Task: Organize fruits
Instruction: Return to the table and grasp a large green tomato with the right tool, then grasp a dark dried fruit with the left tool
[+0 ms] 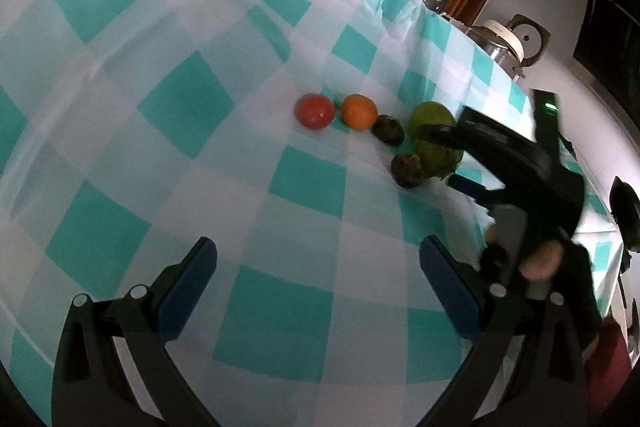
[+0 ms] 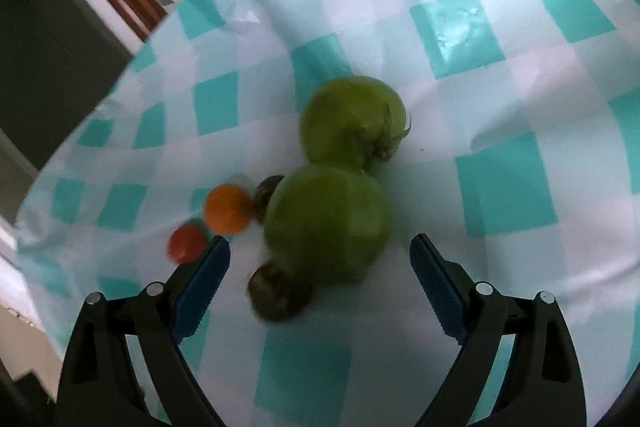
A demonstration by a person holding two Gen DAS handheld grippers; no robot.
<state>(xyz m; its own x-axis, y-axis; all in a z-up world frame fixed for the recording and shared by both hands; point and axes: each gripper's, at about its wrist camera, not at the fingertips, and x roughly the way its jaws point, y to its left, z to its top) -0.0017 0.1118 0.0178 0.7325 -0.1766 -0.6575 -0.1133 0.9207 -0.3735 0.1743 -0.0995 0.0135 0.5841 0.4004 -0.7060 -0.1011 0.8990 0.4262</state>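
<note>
Fruit lies bunched on the checked surface (image 1: 168, 99): a red fruit (image 1: 314, 111), an orange (image 1: 359, 111), two dark fruits (image 1: 388, 129) and two green fruits (image 2: 328, 223), the nearer green one touching the farther green one (image 2: 352, 119) and a dark fruit (image 2: 278, 293) at its base. The right hand-held gripper (image 2: 320, 255) hovers just above the near green fruit, its jaws wide and empty, the blue pads (image 2: 204, 279) either side of the fruit but not touching it. The left hand-held gripper (image 1: 318, 267) is also wide and empty, well back from the cluster over bare cloth. Judging by the aim, the step in hand is a grasp on the near green fruit. To do it well, the right hand-held gripper should come down centred, so both pads meet the fruit's widest part together; an off-centre close would likely roll it into its neighbours. The left pad will pass close to the dark fruit, so a slight shift away from it seems wise. The round, smooth skin calls for a firm but gentle squeeze before lifting straight up.
</note>
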